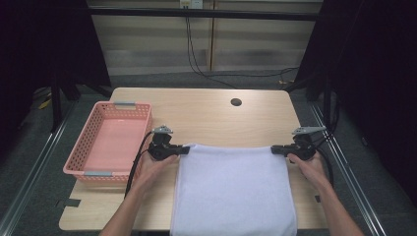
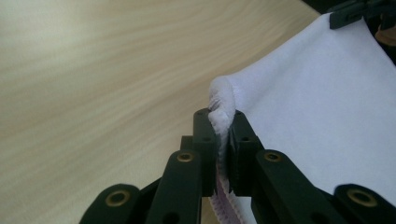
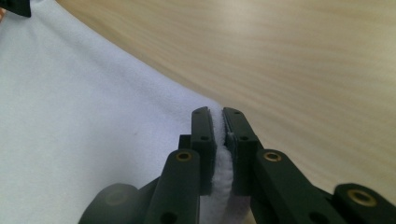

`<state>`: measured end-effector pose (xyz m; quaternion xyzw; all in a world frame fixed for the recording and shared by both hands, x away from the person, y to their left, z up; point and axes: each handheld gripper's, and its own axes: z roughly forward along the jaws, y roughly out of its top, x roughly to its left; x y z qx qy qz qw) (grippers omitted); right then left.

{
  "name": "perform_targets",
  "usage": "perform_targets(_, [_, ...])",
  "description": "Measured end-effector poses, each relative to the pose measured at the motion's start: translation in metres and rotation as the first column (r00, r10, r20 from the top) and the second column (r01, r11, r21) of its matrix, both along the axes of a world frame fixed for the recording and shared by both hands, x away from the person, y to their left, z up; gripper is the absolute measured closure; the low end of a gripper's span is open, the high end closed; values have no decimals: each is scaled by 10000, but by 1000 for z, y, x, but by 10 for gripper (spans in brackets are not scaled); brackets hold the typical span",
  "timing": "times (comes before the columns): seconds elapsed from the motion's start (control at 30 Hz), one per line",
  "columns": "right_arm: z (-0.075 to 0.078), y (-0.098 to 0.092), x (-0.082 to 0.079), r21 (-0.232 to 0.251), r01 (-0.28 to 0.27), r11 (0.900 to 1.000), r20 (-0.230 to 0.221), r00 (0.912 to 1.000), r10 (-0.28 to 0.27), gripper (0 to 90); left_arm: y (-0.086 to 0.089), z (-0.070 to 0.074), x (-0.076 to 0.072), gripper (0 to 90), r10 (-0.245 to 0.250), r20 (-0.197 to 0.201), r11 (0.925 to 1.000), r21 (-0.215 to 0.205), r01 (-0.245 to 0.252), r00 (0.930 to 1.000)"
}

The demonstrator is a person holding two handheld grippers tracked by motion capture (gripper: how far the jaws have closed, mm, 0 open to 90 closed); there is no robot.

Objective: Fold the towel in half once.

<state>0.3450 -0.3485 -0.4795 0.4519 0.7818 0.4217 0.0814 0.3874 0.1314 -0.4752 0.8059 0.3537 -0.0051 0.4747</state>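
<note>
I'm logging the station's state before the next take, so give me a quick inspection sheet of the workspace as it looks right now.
Surface: light wooden table, with a round dark hole near its far edge.
Job's things: white towel spread flat, its near edge hanging over the table's front; empty pink basket at the table's left.
Clutter: nothing seen.
Grippers: left gripper shut on the towel's far left corner; right gripper shut on its far right corner.
Cables: a black cable trails from the left gripper; more cables run down the back wall and along the floor.
Surroundings: grey floor, dark curtains on both sides.
</note>
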Motion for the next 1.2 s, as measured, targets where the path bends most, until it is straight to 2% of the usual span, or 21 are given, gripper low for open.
perform_targets(0.13, [22,-5,2,356,218,9991,599,9979,-239,841,0,18,4,844,33,389,9999,-117,-28,9992])
perform_targets(0.2, [33,-6,5,342,148,9993,825,9964,-176,842,0,26,7,844,144,548,9999,-67,-140,9984])
perform_targets(0.27, [43,-7,9,333,182,9993,1061,9941,-217,843,1,32,12,844,214,649,9996,-207,-201,9977])
perform_targets(0.3, [47,-8,11,337,234,9992,1129,9932,-270,842,1,35,15,845,300,657,9991,-303,-281,9974])
perform_targets(0.4, [57,-9,21,248,319,9992,1257,9915,-348,843,-3,43,26,846,330,873,9994,-148,-318,9956])
perform_targets(0.5, [65,-9,32,143,467,9988,1381,9892,-482,843,-6,53,38,847,443,1066,9988,-267,-417,9933])
perform_targets(0.6, [75,-11,43,297,759,9967,1585,9841,-797,844,-5,61,48,847,635,1216,9976,-360,-595,9906])
perform_targets(0.67, [82,-11,47,477,790,9957,1714,9814,-861,845,-4,67,46,848,741,1389,9965,-494,-678,9875])
perform_targets(0.73, [87,-11,43,720,703,9949,1941,9775,-831,846,-2,68,37,848,677,1529,9955,-757,-567,9859])
perform_targets(0.83, [92,-9,24,672,180,9976,2206,9748,-325,846,2,71,15,848,222,1858,9981,-605,-111,9823])
perform_targets(0.9, [91,-11,4,714,-56,9974,2310,9729,-110,846,7,73,-5,848,-72,2029,9963,-821,244,9792])
perform_targets(1.0, [86,-15,-30,813,-424,9958,2420,9700,215,845,14,71,-34,846,-432,2191,9953,-748,609,9747])
perform_targets(1.07, [83,-15,-52,641,-676,9956,2429,9688,502,845,16,67,-57,843,-667,2304,9944,-651,837,9708])
perform_targets(1.1, [80,-14,-63,717,-790,9943,2407,9688,596,845,17,65,-66,841,-871,2262,9926,-625,1037,9702])
perform_targets(1.13, [78,-12,-74,628,-873,9942,2364,9691,702,844,17,60,-75,839,-963,2075,9911,-709,1131,9735])
perform_targets(1.2, [70,-10,-94,404,-1012,9941,2161,9722,902,843,21,50,-93,839,-1135,1945,9882,-798,1310,9743])
